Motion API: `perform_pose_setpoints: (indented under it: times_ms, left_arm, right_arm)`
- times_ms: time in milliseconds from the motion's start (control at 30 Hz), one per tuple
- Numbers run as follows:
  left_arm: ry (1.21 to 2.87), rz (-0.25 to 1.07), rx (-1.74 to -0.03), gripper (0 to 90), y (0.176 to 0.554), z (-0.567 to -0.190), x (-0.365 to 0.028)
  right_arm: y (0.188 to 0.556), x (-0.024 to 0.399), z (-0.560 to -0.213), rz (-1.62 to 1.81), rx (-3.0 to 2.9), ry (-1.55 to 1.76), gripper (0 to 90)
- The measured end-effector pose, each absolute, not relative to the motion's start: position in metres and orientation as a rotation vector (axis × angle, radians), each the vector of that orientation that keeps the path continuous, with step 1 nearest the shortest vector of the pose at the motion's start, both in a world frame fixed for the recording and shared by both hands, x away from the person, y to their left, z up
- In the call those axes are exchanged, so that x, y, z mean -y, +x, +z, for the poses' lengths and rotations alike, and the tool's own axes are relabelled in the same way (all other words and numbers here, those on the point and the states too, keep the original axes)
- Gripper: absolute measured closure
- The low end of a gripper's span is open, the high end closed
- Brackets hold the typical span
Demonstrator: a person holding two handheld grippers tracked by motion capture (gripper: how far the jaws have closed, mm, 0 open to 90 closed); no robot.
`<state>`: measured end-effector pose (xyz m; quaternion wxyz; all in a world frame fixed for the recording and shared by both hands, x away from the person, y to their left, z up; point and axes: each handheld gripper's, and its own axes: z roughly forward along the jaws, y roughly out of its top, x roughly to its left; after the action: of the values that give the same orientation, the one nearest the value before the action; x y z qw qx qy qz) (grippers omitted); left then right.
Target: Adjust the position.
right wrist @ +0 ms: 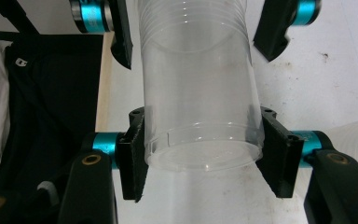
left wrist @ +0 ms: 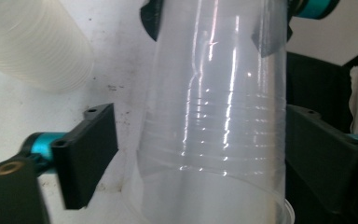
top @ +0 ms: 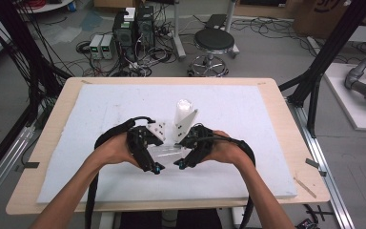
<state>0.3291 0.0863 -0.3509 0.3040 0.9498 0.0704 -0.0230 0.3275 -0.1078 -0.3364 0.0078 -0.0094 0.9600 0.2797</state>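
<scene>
A clear plastic cup (top: 168, 151) lies on its side between the two grippers, a little nearer the front edge of the white board (top: 100, 109) than its middle, and the board covers most of the wooden table (top: 52, 119). In the high view the left gripper (top: 156, 168) and the right gripper (top: 180, 164) come in from either side with their tips pointing toward each other and toward the person, the left hand (top: 112, 150) and the right hand (top: 228, 150) behind them. In the right gripper view the cup (right wrist: 198, 88) runs away from the camera with its closed bottom nearest, and the two black jaws press against its sides near that end, so this claw is closed on the cup. In the left gripper view the cup (left wrist: 214, 116) shows its open rim nearest; the jaw on the right side of that view lies against the wall, while the other jaw stands clear of it with white board showing between, so this claw is open around the cup without clamping it. Each gripper view also shows the other gripper's jaws at the cup's far end. A stack of white cups (top: 183, 114) stands upright just behind the grippers, toward the board's middle. Beyond the far edge of the table a black stool (top: 213, 42) stands on the floor.
</scene>
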Motion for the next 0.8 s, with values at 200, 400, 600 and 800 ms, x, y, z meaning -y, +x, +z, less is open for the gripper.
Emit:
perform_pose_setpoints:
  times_ms: [200, 400, 600, 800]
  left_arm:
    - [2.468, -0.076, -0.186, 11.4, 0.329, -0.351, -0.090]
    - [2.445, -0.085, -0.196, 11.4, 0.328, -0.352, -0.091]
    - [2.269, -0.050, -0.203, 11.4, 0.325, -0.354, -0.112]
    - [2.074, 0.013, -0.178, 11.4, 0.315, -0.362, -0.134]
  right_arm:
    - [0.328, 0.109, -0.337, 0.876, -3.001, -0.023, 42.9]
    - [0.330, 0.109, -0.337, 0.879, -3.002, -0.021, 43.0]
    - [0.327, 0.122, -0.338, 0.994, -2.957, 0.017, 43.0]
    - [0.325, 0.138, -0.344, 1.178, -2.884, 0.054, 43.0]
